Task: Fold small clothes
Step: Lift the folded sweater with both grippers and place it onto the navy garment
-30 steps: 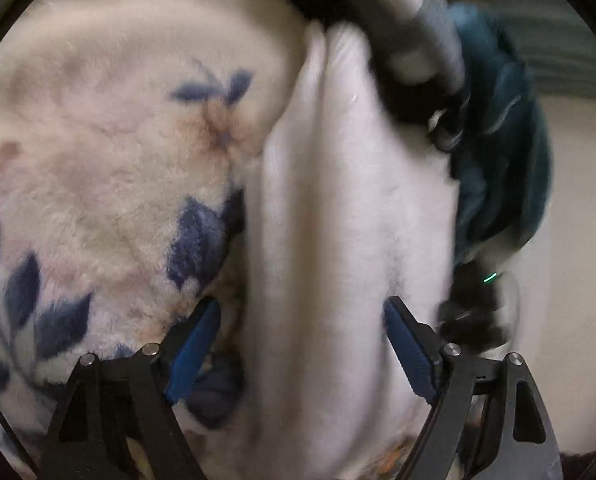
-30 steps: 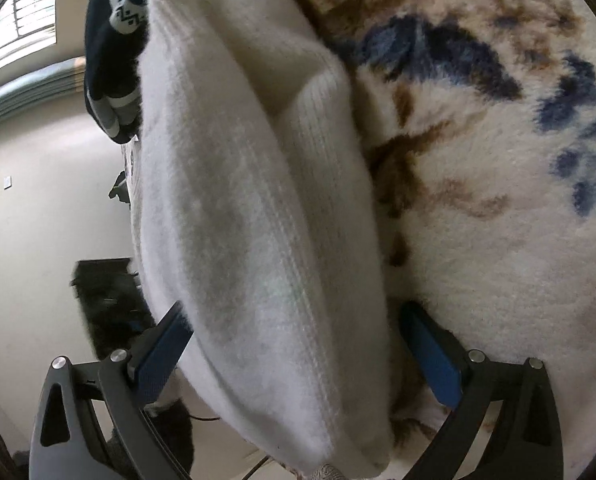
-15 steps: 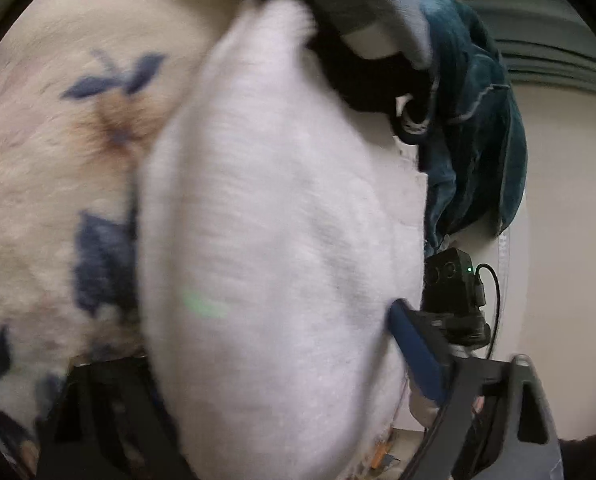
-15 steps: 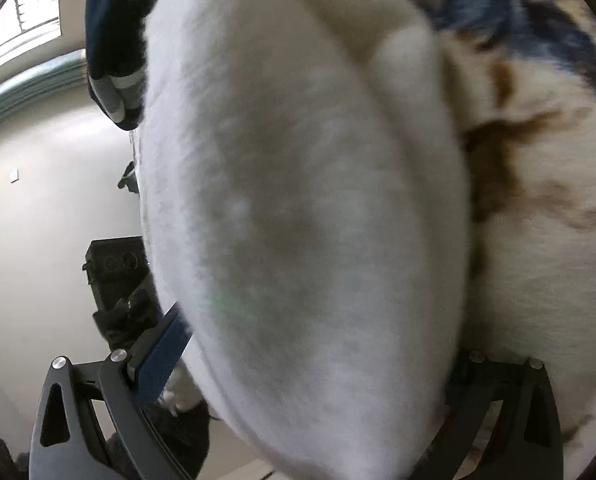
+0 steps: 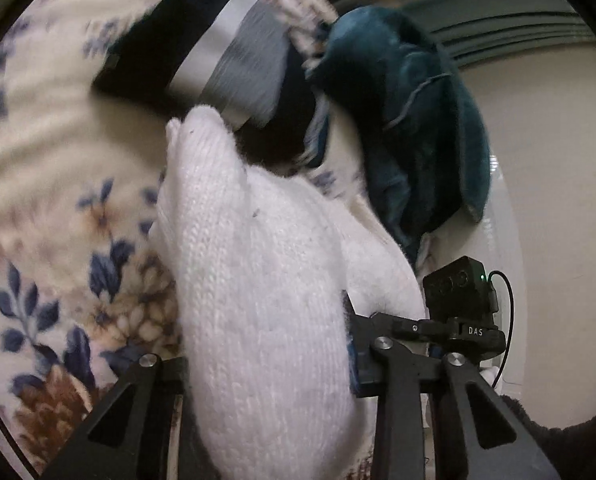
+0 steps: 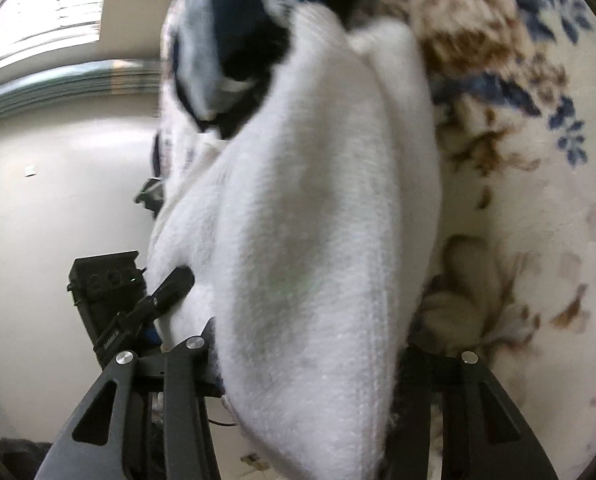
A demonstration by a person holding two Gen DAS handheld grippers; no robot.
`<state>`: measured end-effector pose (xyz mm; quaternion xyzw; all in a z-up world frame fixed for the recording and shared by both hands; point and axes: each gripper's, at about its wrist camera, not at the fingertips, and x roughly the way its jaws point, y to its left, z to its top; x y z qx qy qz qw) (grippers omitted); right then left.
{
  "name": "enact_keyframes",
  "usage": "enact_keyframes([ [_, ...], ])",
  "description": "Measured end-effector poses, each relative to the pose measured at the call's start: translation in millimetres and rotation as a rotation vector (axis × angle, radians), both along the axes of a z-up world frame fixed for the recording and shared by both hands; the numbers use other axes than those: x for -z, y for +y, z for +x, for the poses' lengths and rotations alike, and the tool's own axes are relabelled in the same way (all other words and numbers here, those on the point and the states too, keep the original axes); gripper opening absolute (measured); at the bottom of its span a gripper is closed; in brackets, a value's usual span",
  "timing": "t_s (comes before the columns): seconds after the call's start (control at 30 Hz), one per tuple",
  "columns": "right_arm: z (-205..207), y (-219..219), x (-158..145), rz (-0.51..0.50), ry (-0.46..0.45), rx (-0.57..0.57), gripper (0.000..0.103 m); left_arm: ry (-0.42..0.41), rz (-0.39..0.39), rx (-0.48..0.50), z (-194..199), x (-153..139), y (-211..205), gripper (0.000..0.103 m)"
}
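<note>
A white knit garment (image 5: 265,300) fills the middle of the left wrist view and runs between the jaws of my left gripper (image 5: 267,364), which is shut on it. The same white garment (image 6: 318,240) fills the right wrist view, and my right gripper (image 6: 310,364) is shut on its other end. The garment hangs lifted off the floral blanket (image 5: 49,200). The right gripper's body (image 5: 458,312) shows beside the cloth in the left wrist view.
A black and grey striped garment (image 5: 225,64) and a teal garment (image 5: 410,120) lie at the far edge of the blanket. The blanket (image 6: 538,160) lies to the right in the right wrist view. A beige wall and a window (image 6: 45,8) stand behind.
Both grippers closed on the white garment and raised it off the blanket. The views pulled back, so the dark garments and the wall show more.
</note>
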<state>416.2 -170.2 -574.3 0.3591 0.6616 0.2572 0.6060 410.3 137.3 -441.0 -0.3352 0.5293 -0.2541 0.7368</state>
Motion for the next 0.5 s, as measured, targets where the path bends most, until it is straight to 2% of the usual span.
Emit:
enact_keyframes([
  [0.17, 15, 7, -75, 0.019, -0.107, 0.018, 0.049, -0.103, -0.014, -0.008, 32, -73, 11, 0.029],
  [0.23, 34, 12, -109, 0.027, -0.159, 0.031, 0.049, -0.148, -0.024, -0.017, 60, -102, 15, 0.029],
  [0.33, 78, 20, -152, 0.023, -0.236, 0.036, 0.049, -0.216, -0.017, -0.022, 108, -130, 23, 0.029],
  [0.4, 113, 27, -172, 0.018, -0.286, 0.035, 0.049, -0.241, -0.007, -0.034, 138, -134, 32, 0.029],
  [0.5, 176, 28, -180, 0.018, -0.333, 0.041, 0.049, -0.241, -0.006, -0.054, 197, -114, 47, 0.029],
])
